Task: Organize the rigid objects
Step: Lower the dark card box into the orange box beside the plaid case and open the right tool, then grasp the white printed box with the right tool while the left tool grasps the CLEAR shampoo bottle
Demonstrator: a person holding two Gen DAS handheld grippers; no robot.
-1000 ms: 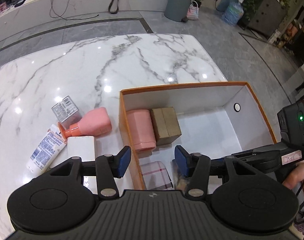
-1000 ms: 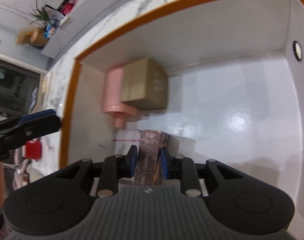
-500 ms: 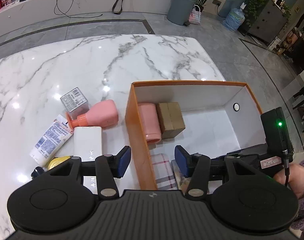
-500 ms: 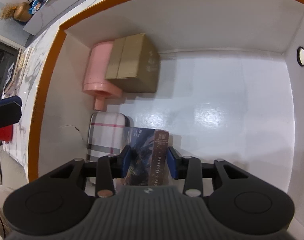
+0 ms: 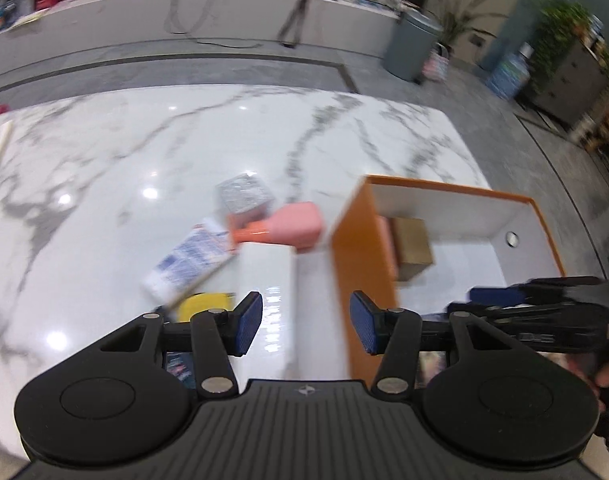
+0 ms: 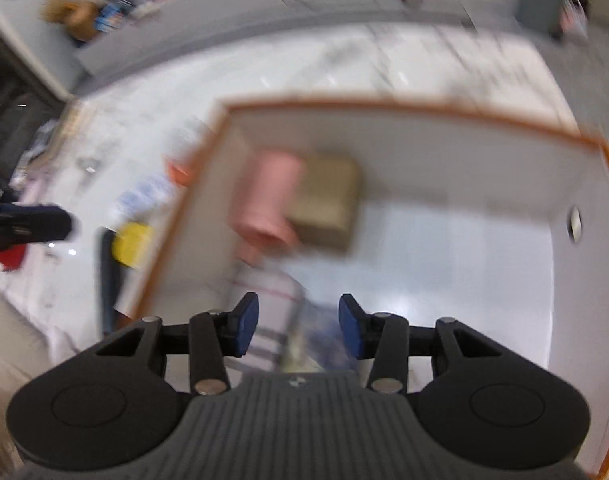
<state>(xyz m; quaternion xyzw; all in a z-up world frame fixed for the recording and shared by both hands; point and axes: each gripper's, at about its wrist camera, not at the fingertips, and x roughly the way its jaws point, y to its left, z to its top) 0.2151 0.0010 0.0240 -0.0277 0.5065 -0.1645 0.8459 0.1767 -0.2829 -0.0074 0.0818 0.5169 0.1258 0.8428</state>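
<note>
An orange box [image 5: 350,248] with a white inside [image 6: 464,248] stands on the marble table. It holds a pink cup [image 6: 268,196], a brown carton [image 6: 328,204], a plaid case [image 6: 264,300] and a dark photo-card box [image 6: 316,340]. My right gripper [image 6: 299,330] is open and empty above the photo-card box. My left gripper [image 5: 306,322] is open and empty over a white box [image 5: 266,292] lying left of the orange box. A pink bottle [image 5: 288,226], a white tube [image 5: 188,258], a small silver box [image 5: 242,196] and a yellow item [image 5: 204,306] lie nearby.
The right gripper's fingers [image 5: 524,294] reach over the orange box in the left wrist view. The table's far edge borders a grey floor with a bin [image 5: 412,46]. Both views are motion-blurred.
My right gripper opened, let go of the photo-card box in the orange box and pulled up and back. My left gripper shifted left, over the white box.
</note>
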